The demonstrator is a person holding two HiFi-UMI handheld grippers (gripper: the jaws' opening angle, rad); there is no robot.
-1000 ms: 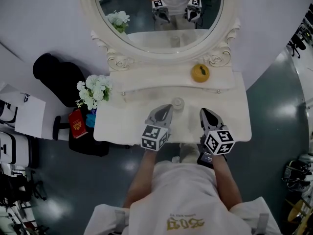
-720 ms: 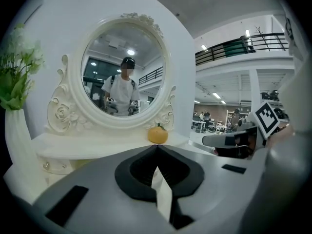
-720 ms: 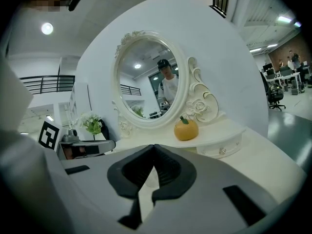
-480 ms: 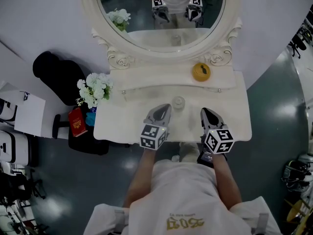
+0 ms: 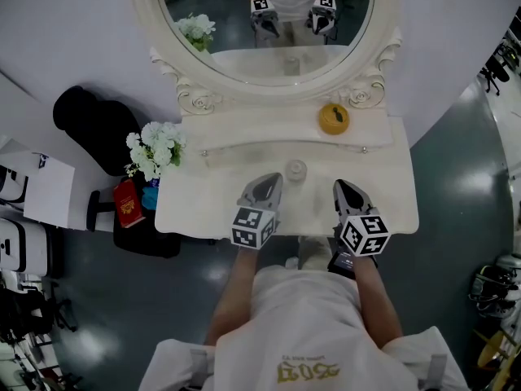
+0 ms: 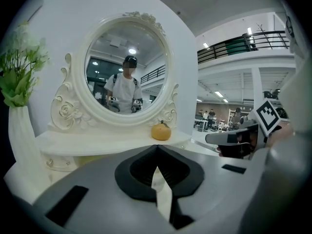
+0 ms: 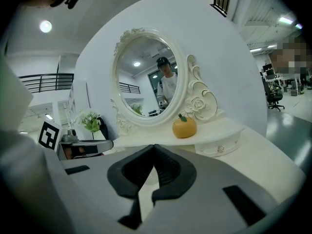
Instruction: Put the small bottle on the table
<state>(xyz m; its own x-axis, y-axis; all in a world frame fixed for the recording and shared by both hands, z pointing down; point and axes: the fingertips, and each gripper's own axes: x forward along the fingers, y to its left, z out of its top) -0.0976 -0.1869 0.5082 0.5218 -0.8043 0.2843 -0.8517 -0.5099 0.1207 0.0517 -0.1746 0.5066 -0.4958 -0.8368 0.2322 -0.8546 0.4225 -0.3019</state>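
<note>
Nothing moved, left gripper (image 5: pixel 271 181), right gripper (image 5: pixel 341 189), fingers clenched, one small bottle (image 5: pixel 295 169) on table (image 5: pixel 203 206)

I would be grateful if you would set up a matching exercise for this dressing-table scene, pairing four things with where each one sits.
Things:
1. small bottle
2. orange pumpkin-shaped ornament
3. white flowers
4. red book

Places:
A. at the left end of the table
B. off the table, low down beside its left edge
C. on the raised shelf under the mirror, towards the right
D. on the lower table top, near the middle of its width

Pairs: 1-D, 2-C, 3-A, 4-B
</note>
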